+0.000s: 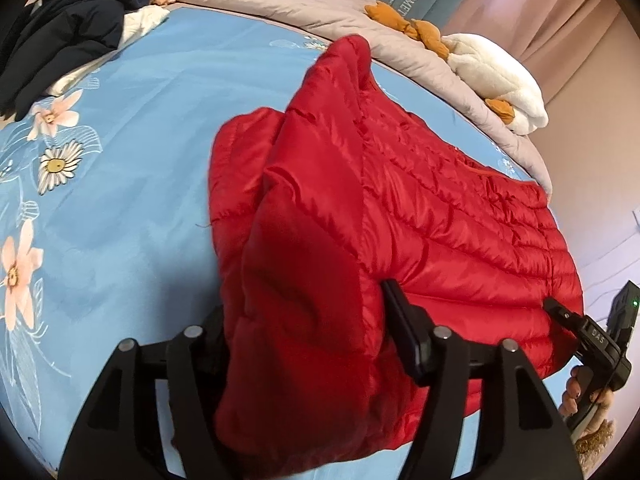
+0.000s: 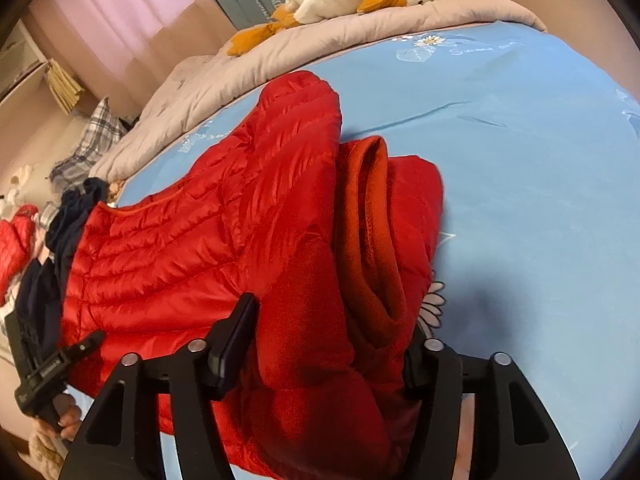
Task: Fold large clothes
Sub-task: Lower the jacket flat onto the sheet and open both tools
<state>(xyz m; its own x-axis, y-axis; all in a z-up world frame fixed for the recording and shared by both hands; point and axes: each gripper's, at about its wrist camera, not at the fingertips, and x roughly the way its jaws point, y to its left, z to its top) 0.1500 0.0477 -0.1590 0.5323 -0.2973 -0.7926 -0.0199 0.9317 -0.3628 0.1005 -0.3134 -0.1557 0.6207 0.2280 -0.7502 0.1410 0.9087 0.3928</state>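
Releasing folded red puffer jacket (image 1: 420, 216) on bed (image 1: 160, 184): left gripper (image 1: 304, 344) and right gripper (image 2: 328, 344) both spread, jacket bulk between the jaws, not pinched. Back straight out, low, so pads don't drag the fold open.

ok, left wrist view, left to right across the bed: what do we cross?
Dark clothes pile → daisy print on the blue sheet → red puffer jacket → white plush duck, with the right gripper low at the right edge.
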